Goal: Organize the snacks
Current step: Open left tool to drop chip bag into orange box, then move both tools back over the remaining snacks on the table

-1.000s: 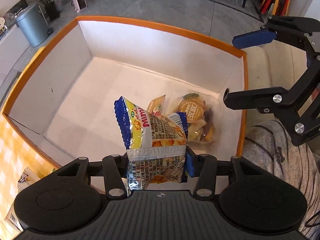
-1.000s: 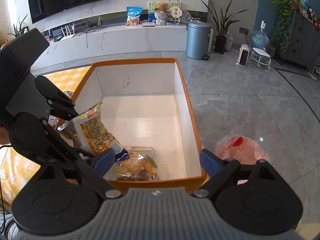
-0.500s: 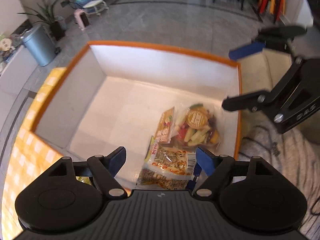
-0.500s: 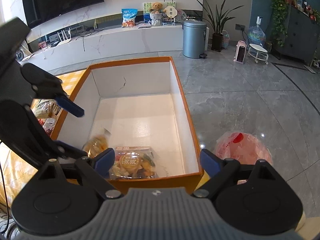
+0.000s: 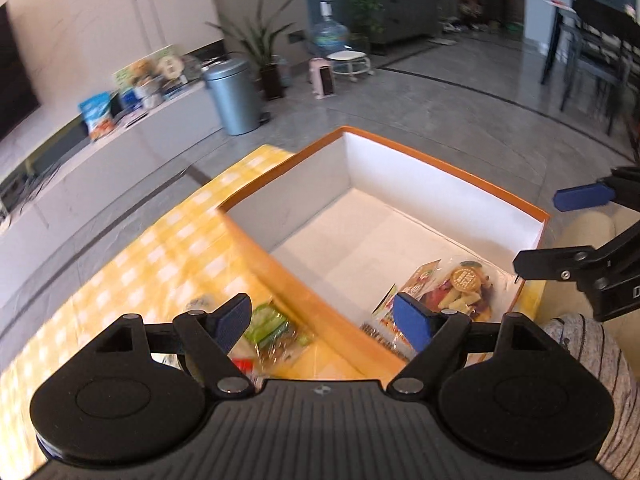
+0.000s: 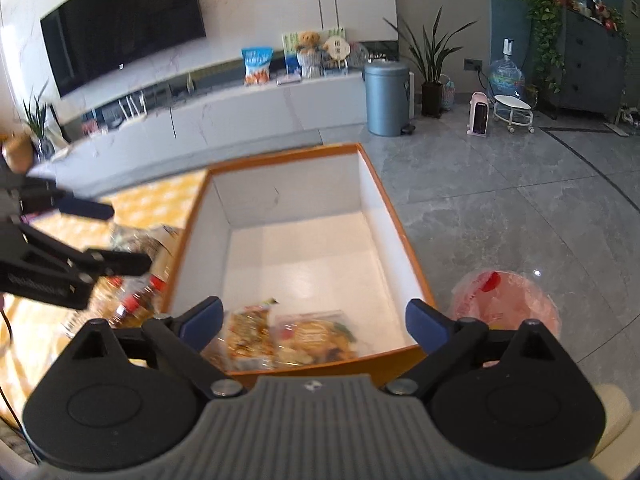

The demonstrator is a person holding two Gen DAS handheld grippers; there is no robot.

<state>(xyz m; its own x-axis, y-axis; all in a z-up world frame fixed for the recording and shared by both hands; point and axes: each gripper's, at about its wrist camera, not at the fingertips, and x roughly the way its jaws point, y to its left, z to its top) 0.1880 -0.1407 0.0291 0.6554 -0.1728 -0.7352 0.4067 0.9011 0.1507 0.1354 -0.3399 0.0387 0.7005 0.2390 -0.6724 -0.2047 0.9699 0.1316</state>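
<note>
box (image 6: 394, 236): far half of floor bare, open from above | near end: two snack packs (image 6: 280, 336) lie there | worktop (image 5: 160, 248) left of box: loose packets (image 5: 272, 332) crowd near wall

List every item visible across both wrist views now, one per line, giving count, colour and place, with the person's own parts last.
Orange-rimmed cardboard box: one, white inside, on the table.
Clear bag of mixed dried fruit: one, multicoloured, near end of the box.
Yellow printed snack packet: one, beside that bag.
Loose snack packs: several, green and red, on the yellow checked tablecloth.
Grey pedal bin: one, on the floor.
Pink plastic bag: one, on the floor right of the box.
Left gripper: open, empty.
Right gripper: open, empty.
</note>
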